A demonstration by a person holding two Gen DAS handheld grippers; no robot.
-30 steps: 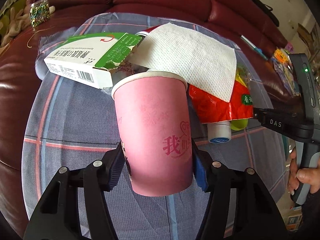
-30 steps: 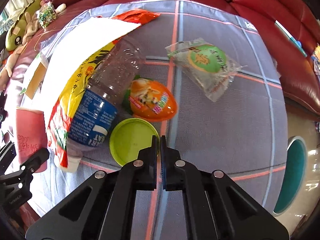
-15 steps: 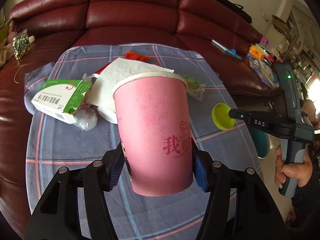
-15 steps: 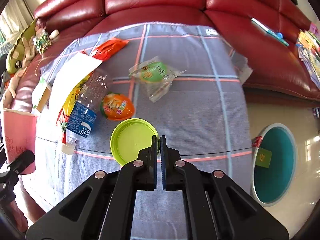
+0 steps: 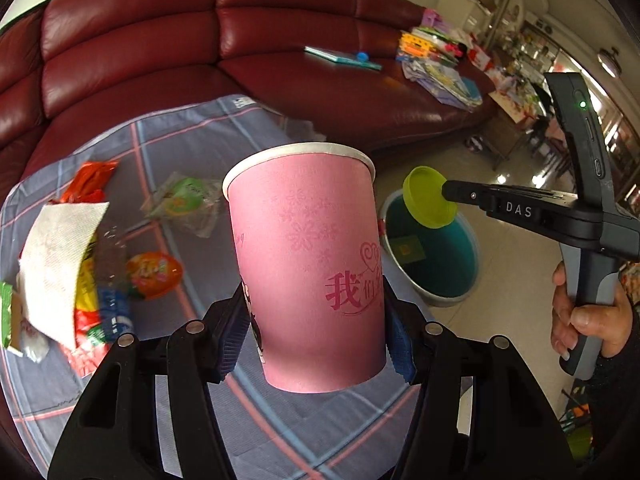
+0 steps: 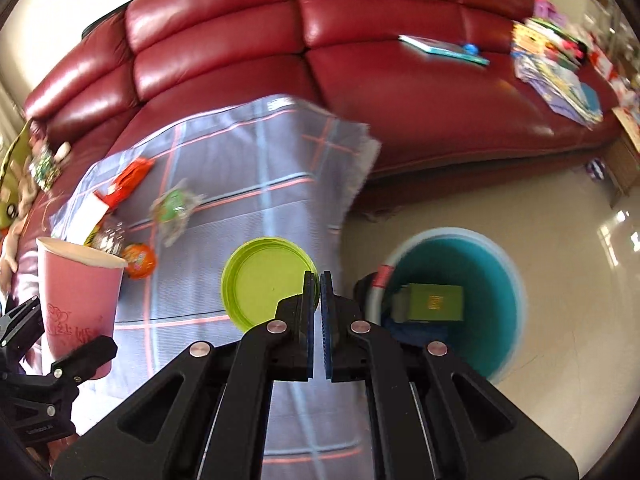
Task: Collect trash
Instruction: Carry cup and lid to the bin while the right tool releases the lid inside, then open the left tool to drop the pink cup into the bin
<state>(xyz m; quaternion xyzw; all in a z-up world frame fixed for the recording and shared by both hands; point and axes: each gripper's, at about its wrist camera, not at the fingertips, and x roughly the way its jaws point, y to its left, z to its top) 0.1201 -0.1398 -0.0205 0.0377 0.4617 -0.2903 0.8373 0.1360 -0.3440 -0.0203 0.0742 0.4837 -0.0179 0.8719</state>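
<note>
Gripping the pink paper cup (image 5: 308,264) between its blue pads, our left gripper (image 5: 316,336) holds it upright, rim up, with the jaws spread to the cup's width, above the near part of the plaid cloth (image 5: 188,148). Our right gripper (image 6: 316,288) is pinched tight on the edge of the lime-green lid (image 6: 264,284), which hangs past the cloth's right edge, close to the rim of the teal bin (image 6: 488,280) on the tiled floor (image 6: 560,208). The bin stands open, a green box (image 6: 434,302) lying inside it, with bare floor around its far side. On the cloth, off to the left, we see a white napkin (image 5: 56,248) over a clear bottle (image 5: 112,280), an orange egg-shaped packet (image 5: 154,270), a green sachet (image 5: 184,200) and an orange wrapper (image 5: 90,180); the cloth's middle and right strip lie free. A red leather sofa (image 5: 160,48) bounds the far side, and a hand (image 5: 588,320) grips the right tool's handle.
</note>
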